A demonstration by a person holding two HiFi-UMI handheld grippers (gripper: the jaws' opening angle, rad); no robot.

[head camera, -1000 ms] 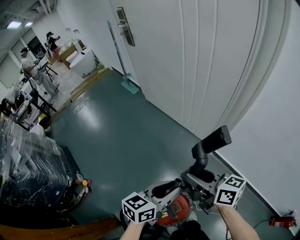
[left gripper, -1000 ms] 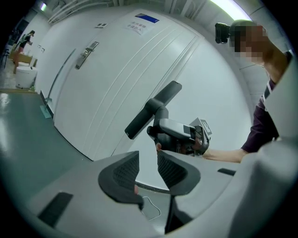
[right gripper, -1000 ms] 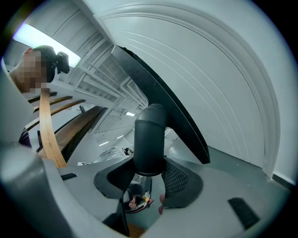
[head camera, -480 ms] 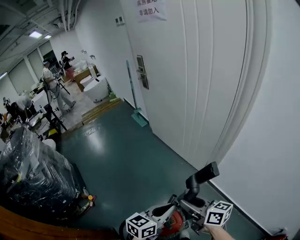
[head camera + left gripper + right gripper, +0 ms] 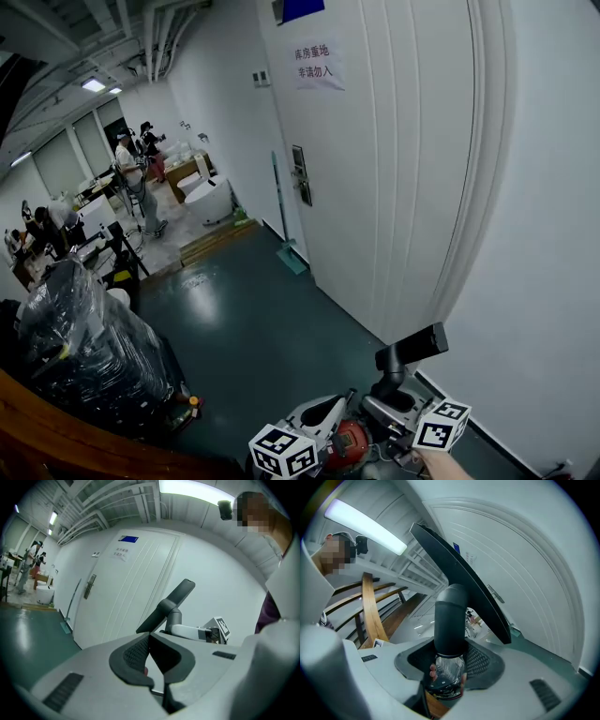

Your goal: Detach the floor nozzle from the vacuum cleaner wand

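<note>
My right gripper (image 5: 449,656) is clamped on the nozzle (image 5: 451,616). Its two pads press the round dark neck from both sides, and the jaws stand wide because the neck is thick. A clear ribbed piece sits at the foot of the neck, down between the pads. The nozzle is held up off the floor (image 5: 253,328), with its flat dark head tilted above the neck and no wand on it that I can see.

My left gripper (image 5: 149,641) is left of the nozzle and apart from it. Its pads are pressed together with nothing between them. A red casing (image 5: 349,441) lies below and left of the nozzle, between my two grippers and half hidden by them.

A wooden rail (image 5: 56,431) curves along the bottom edge, well left of the nozzle. A black stack wrapped in film (image 5: 80,347) stands beyond the rail.

A white door (image 5: 394,169) rises right behind the nozzle. It has a handle (image 5: 300,175) on its left edge and a paper sign (image 5: 319,64) high up. A broom (image 5: 279,202) leans on the wall beyond and left of the nozzle, just past the door. Farthest from the nozzle, down the room, people (image 5: 131,178) stand among tables.
</note>
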